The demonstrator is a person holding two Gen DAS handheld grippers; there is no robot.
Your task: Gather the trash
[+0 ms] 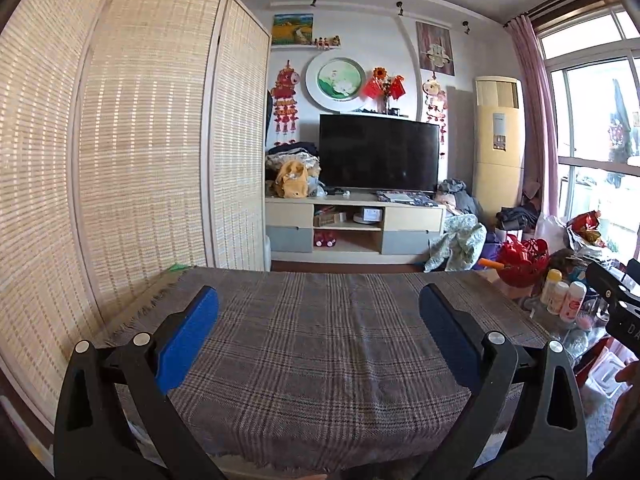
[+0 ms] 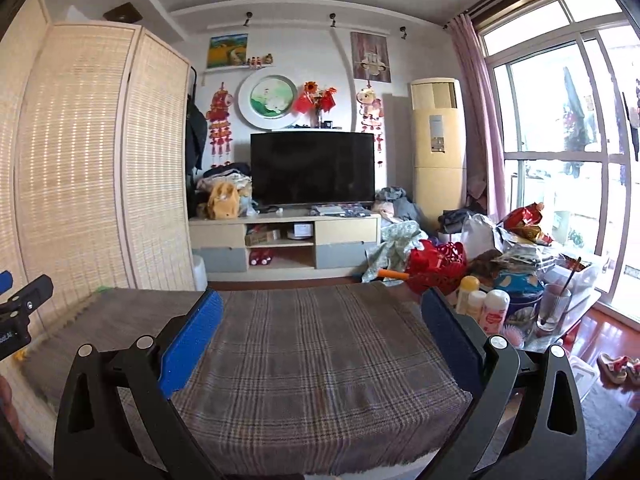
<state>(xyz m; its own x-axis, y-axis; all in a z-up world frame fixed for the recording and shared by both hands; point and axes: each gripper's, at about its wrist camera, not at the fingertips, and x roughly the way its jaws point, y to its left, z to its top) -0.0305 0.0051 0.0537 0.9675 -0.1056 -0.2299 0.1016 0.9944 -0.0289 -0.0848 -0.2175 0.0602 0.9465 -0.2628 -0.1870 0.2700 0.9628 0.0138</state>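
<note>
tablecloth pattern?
Grey-brown plaid on the tablecloth, with thin darker and lighter check lines and a fringed edge. Shows best in the right wrist view.

I hold my left hand-held gripper (image 1: 318, 304) level, its two blue-padded fingers (image 1: 188, 332) spread wide with nothing between them. My right hand-held gripper (image 2: 322, 308) is held the same way, fingers (image 2: 192, 340) wide apart and empty. Each shows at the edge of the other's view, side by side.
</note>
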